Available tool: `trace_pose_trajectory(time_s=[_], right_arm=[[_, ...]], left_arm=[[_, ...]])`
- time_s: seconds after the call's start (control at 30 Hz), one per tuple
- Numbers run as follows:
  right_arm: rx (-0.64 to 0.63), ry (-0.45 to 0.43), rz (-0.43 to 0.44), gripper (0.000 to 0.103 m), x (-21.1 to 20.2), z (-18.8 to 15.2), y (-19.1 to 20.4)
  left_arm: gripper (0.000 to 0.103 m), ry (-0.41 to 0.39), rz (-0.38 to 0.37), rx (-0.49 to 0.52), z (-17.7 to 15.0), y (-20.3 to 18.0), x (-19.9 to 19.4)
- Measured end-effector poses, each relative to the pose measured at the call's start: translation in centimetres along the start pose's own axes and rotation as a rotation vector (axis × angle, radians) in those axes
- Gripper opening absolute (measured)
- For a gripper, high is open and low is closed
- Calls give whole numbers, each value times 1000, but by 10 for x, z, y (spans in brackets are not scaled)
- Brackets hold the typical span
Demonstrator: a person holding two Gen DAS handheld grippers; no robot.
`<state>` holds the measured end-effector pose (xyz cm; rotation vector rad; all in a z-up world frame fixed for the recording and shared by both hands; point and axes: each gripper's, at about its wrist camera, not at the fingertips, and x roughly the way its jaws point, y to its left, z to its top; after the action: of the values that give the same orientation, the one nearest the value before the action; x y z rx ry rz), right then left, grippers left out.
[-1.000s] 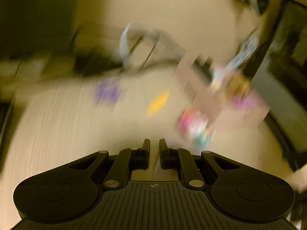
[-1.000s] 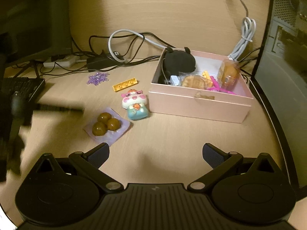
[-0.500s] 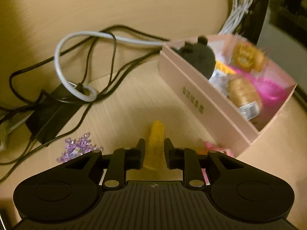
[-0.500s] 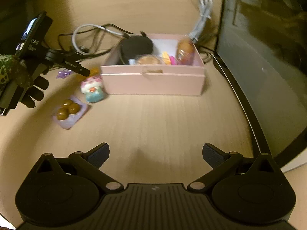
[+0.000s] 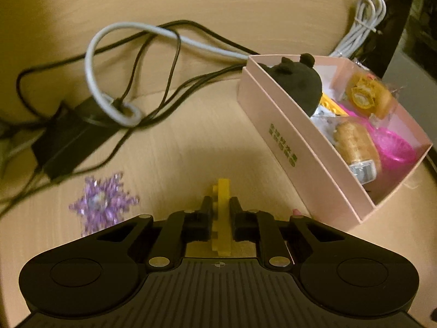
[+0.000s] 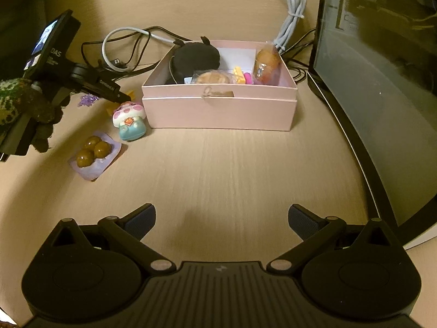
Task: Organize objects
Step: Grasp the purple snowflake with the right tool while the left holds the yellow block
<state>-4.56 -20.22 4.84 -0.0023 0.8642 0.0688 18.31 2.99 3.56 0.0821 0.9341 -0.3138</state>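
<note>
We have brought the left tool (image 5: 220,213) down left of the box (image 5: 306,153); its jaws are closing on the yellow brick (image 5: 221,218), which lies on the surface (image 6: 232,169). Boxing comes next. The right tool (image 6: 221,218) hangs open, empty.

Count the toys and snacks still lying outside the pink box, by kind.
yellow brick: 1
purple crystal cluster: 1
mushroom toy: 1
packet of brown balls: 1
Total: 4
</note>
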Motion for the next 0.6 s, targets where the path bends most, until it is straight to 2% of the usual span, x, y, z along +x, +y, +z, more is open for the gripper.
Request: trace_pose_trajectory(time_s=[0.23, 0.43, 0.6], right_arm=[[-9, -16, 27, 103, 1, 5, 12], [-66, -56, 82, 103, 9, 28, 41], [-170, -135, 164, 103, 15, 66, 90]], left_arm=[[15, -11, 1, -71, -37, 3, -30], [15, -75, 0, -227, -79, 27, -84], [15, -110, 15, -371, -111, 57, -121]])
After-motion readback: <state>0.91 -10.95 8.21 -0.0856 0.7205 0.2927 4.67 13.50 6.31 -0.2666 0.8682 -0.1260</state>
